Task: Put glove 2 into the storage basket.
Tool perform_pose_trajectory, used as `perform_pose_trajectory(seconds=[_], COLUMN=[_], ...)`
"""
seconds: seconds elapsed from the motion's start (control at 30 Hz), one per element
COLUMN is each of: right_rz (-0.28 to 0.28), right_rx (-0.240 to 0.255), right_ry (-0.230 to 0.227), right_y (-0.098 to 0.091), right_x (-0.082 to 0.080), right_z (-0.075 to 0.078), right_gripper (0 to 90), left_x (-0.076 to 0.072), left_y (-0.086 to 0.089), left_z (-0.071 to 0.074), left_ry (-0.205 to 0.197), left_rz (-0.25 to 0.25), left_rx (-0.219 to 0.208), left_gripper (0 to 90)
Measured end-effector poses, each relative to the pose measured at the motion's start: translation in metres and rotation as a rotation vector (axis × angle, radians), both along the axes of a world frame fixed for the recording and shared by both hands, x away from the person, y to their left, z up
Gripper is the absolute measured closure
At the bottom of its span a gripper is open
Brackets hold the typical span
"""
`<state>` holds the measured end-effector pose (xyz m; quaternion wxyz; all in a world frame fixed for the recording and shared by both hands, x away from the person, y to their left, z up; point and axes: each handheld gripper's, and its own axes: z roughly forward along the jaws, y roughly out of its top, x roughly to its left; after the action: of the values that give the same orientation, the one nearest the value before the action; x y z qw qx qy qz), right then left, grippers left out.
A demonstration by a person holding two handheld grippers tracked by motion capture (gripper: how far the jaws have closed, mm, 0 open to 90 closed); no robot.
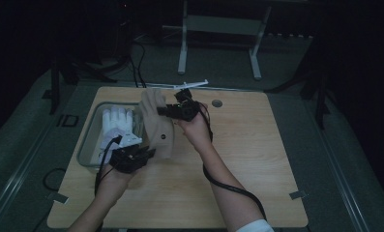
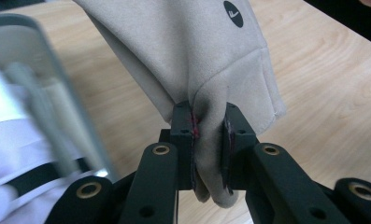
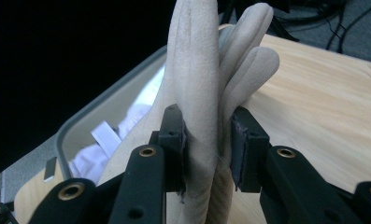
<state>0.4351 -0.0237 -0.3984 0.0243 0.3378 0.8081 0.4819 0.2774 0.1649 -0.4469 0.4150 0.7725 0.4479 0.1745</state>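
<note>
A beige suede glove point(image 1: 156, 126) hangs above the wooden table point(image 1: 247, 159), stretched between both grippers. My left gripper point(image 1: 143, 153) is shut on its cuff corner, seen up close in the left gripper view with the glove point(image 2: 192, 60) pinched between the pads of my left gripper point(image 2: 209, 140). My right gripper point(image 1: 166, 111) is shut on the finger end; in the right gripper view the glove fingers point(image 3: 206, 79) stand up between the jaws of my right gripper point(image 3: 206, 144). A small dark round logo point(image 2: 233, 13) marks the cuff.
A grey bin point(image 1: 90, 133) at the table's left holds a white glove point(image 1: 117, 126); its rim point(image 3: 80, 123) and white contents show behind the beige glove. A round grommet hole point(image 1: 217, 103) lies near the far edge. Cables trail from both grippers.
</note>
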Motion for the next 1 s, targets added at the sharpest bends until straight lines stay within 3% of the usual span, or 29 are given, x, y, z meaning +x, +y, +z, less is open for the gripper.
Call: perform_pose_trajectory(seconds=[0.2,0.43,0.7,0.93,1.0], right_rz=[0.048,0.100,0.116,0.112,0.115], right_rx=[0.009,-0.002,-0.057,-0.132,-0.157], right_ry=[-0.012,-0.017,0.018,0.073,0.093], right_y=[0.039,0.089,0.131,0.143,0.146], right_x=[0.002,0.005,0.018,0.032,0.035], right_z=[0.011,0.012,-0.015,-0.051,-0.062], right_gripper=[69.6,69.6,69.6,69.4,69.3], left_x=[-0.006,-0.014,-0.007,0.007,0.008], left_y=[0.037,0.079,0.100,0.107,0.106], left_z=[0.011,0.012,-0.010,-0.040,-0.044], left_ry=[-0.008,0.004,0.067,0.169,0.179], left_rz=[0.062,0.143,0.186,0.197,0.193], left_rx=[0.019,0.018,-0.006,-0.057,-0.056], left_gripper=[78.8,78.8,78.8,78.6,78.4])
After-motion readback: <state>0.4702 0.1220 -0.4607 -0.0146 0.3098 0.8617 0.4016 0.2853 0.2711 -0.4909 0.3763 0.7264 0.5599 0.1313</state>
